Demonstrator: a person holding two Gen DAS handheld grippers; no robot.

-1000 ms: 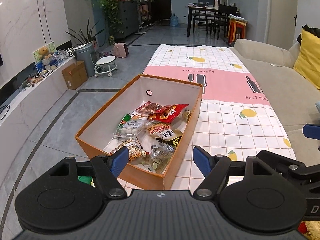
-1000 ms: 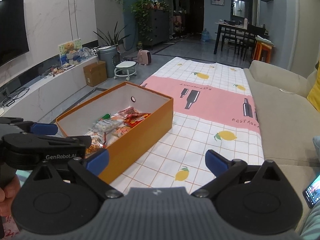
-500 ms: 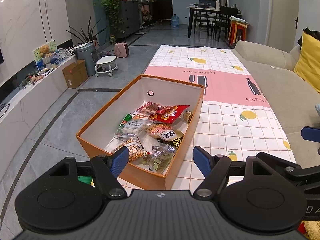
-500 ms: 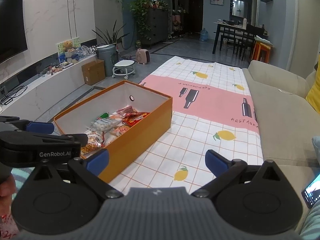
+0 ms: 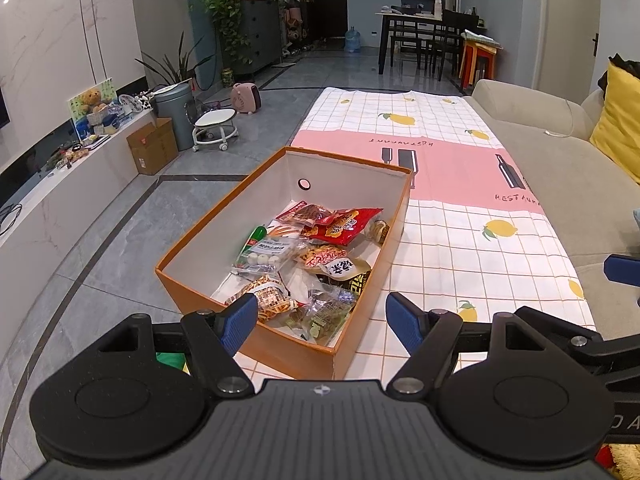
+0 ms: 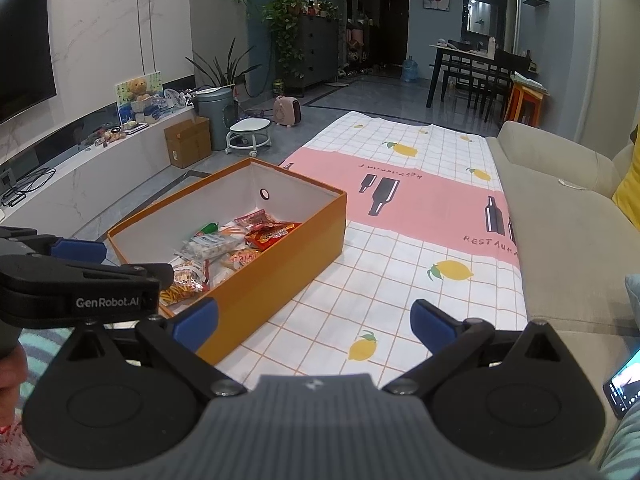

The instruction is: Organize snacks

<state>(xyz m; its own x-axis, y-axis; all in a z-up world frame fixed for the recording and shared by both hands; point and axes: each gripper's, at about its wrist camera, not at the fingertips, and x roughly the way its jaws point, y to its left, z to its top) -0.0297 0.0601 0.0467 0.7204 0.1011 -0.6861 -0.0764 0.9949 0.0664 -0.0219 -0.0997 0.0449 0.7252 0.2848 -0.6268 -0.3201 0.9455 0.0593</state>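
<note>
A: What is shown by the left wrist view that is missed by the right?

B: The orange box [image 5: 256,336] is seen from its near end, w/ the snack packets [image 5: 304,256] laid out inside: a red bag [image 5: 344,230] at the far side, a clear pack w/ white balls [image 5: 266,254] mid-left. The left gripper [image 5: 320,316] is held wide open above the near end, nothing gripped. A yellow cushion [image 5: 616,120] is seen far right.

A: And the right view?

B: The box is seen from its side, on the checked lemon cloth [image 6: 400,280]. The right gripper [image 6: 314,318] is spread wide too, empty, over the cloth beside the box. A TV [image 6: 24,48], a phone [image 6: 624,384] at lower right and the "GenRobot.AI" body of the left gripper are caught only here.

A: Changes vs 1 s ago?

B: Very little; both grippers are kept open, the box is framed a bit farther off. Packets are unmoved.

A: Anything unclear?

B: Packet labels can't be read. The box's near corner is covered by the fingers [image 6: 196,324].
</note>
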